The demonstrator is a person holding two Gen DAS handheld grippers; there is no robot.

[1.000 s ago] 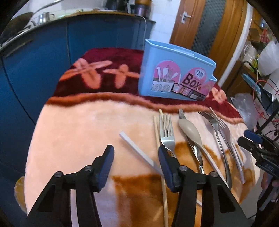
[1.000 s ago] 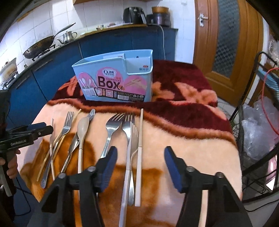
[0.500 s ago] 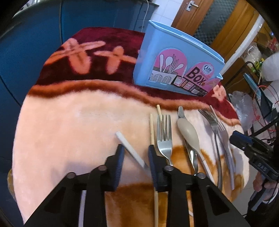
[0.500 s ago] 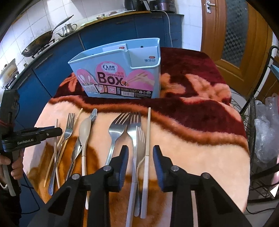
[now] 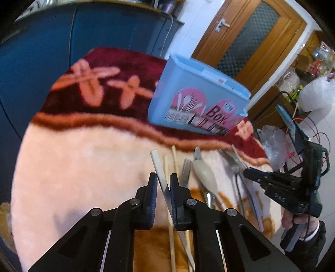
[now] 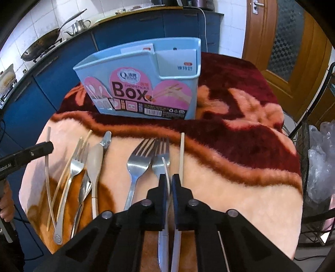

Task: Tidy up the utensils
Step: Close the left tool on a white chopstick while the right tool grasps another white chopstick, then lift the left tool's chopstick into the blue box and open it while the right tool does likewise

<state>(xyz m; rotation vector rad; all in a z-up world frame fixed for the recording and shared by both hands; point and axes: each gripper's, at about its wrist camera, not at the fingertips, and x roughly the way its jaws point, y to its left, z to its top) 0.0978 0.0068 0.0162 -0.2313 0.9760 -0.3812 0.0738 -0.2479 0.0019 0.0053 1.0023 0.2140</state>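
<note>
Left gripper [image 5: 163,181] is closing on a white chopstick [image 5: 157,165] near the counter's middle. Only the right view shows the right gripper [image 6: 169,182] pinched shut on a thin white utensil [image 6: 167,167] (fork-side) — blue box [image 6: 146,83] sits at the far edge.

Blanket [image 6: 240,188] plush: pale peach field, orange-brown patches, an orange-brown wavy band, then deep maroon with peach flower shapes; box [image 6: 178,69] light blue, front label pink with dark brown "Box" lettering, small utensil pictures and a barcode strip; forks [image 6: 138,161] silver; spoon [image 6: 95,159] beige with a paler handle; white stick [image 5: 158,165], cream-white; thin sticks [image 6: 62,177], pale tan; gripper [image 6: 170,184] black, pads dark blue; cabinets [image 5: 52,52] deep blue; door [image 5: 261,41] warm brown wood, dark patterned glass; wall tiles [image 6: 41,18] white; wok [image 6: 39,46] blackened.
</note>
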